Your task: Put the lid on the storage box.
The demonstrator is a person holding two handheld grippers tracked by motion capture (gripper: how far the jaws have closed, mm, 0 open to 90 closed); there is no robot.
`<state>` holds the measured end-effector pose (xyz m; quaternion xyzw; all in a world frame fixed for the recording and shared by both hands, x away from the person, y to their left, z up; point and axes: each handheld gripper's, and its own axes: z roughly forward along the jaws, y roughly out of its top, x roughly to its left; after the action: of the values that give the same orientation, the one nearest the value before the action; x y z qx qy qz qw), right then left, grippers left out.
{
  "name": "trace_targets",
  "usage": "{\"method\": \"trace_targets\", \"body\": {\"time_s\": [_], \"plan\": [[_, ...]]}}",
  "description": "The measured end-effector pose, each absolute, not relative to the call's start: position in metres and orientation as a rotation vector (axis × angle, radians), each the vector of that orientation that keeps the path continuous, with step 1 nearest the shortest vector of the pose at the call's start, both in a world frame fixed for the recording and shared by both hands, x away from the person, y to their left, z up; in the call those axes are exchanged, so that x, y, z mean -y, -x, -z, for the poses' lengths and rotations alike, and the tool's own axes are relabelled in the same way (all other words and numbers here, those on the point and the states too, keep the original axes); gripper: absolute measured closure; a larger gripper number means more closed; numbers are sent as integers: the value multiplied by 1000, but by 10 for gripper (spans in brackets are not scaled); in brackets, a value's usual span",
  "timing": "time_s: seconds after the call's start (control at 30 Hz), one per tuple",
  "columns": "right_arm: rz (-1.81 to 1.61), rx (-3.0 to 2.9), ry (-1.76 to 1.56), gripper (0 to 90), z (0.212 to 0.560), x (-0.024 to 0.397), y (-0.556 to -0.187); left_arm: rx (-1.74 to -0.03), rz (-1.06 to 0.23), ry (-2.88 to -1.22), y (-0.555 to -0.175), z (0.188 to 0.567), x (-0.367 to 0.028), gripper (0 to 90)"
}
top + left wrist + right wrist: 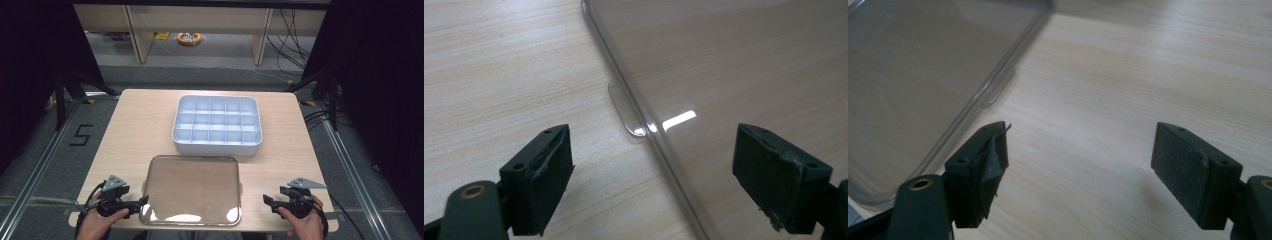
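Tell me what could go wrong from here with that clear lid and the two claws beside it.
1. The left claw stands open astride the edge of the clear lid. That edge looks thin and glossy, so a pinch beside the small tab may slip.
2. The right claw is open over bare table, apart from the lid; a lift by the left side alone could tilt or drag it.
3. The lid lies close to the table's near edge and could slide off.

wooden table carries clear lid and compartment tray.
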<state>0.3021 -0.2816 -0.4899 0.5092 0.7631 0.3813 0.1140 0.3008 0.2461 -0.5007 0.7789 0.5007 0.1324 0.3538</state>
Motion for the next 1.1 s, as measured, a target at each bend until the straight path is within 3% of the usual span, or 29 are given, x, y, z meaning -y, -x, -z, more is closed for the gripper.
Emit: {"method": "trace_targets", "body": {"time_s": [0.7,1.1], "plan": [[-1213,-2266,-1561,224,492,264,-299,-1296,-303,-2035,-301,502,-246,163],[-1273,-2336,-1528,240,492,245,-309,-1314,-285,-2001,-302,502,-249,295]]}}
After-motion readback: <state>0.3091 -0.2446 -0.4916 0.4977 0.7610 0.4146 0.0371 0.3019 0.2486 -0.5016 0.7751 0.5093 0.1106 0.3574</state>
